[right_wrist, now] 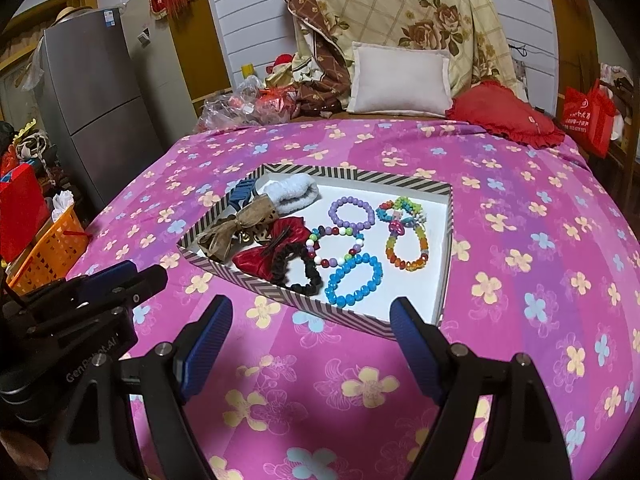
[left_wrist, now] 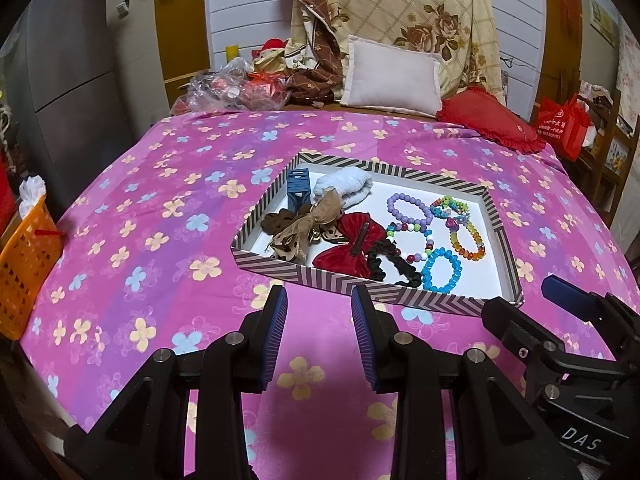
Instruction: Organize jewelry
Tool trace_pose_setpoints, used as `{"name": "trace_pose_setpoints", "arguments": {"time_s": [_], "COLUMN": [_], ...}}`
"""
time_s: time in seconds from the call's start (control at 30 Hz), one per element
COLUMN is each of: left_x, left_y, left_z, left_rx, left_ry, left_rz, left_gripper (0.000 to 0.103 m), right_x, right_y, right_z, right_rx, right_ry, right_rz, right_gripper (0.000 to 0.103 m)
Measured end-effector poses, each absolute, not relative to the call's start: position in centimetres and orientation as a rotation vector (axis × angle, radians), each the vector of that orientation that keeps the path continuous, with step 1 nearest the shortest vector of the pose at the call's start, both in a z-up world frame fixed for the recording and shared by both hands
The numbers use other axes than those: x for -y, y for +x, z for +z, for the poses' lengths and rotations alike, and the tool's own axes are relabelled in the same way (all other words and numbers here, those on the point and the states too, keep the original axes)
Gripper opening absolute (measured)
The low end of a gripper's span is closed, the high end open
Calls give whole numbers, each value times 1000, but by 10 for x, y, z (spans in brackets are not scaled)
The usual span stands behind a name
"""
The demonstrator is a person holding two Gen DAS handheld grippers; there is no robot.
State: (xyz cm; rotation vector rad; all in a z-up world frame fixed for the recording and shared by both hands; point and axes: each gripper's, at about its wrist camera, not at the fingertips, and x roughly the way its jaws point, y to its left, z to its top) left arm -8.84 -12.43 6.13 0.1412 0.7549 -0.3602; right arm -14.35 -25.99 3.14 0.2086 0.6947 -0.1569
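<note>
A striped box lid tray (left_wrist: 276, 267) (right_wrist: 348, 322) lies on the pink flowered bedspread. Its left half holds hair pieces: a blue claw clip (left_wrist: 298, 190), a pale blue scrunchie (left_wrist: 346, 187), a tan bow (left_wrist: 308, 226), a red velvet bow (left_wrist: 354, 244) (right_wrist: 266, 254) and a black scrunchie (left_wrist: 394, 262). Its right half holds bead bracelets: purple (left_wrist: 408, 210) (right_wrist: 352, 214), blue (left_wrist: 442, 270) (right_wrist: 354, 280), multicolour (left_wrist: 412, 240), rainbow (left_wrist: 466, 240) (right_wrist: 406, 250). My left gripper (left_wrist: 319, 300) is open and empty just before the tray's near edge. My right gripper (right_wrist: 312, 312) is open wide and empty, also at the near edge.
An orange basket (left_wrist: 24, 264) (right_wrist: 52, 256) stands off the bed's left side. A white pillow (left_wrist: 390, 78), a red heart cushion (left_wrist: 490, 122) and plastic bags (left_wrist: 232, 86) lie at the bed's head. A grey fridge (right_wrist: 96, 92) is at the left. A red bag (right_wrist: 590, 116) is at the right.
</note>
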Motion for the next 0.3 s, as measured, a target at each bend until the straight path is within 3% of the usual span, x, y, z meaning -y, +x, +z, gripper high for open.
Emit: {"name": "trace_pose_setpoints", "arguments": {"time_s": [0.3], "left_x": [121], "left_y": [-87], "left_z": [61], "left_rx": [-739], "left_ry": [146], "left_rz": [-369], "left_gripper": [35], "right_x": [273], "right_y": [-148], "right_z": [31], "right_rx": [-678], "right_ry": [225], "right_rz": [-175], "right_gripper": [84]}}
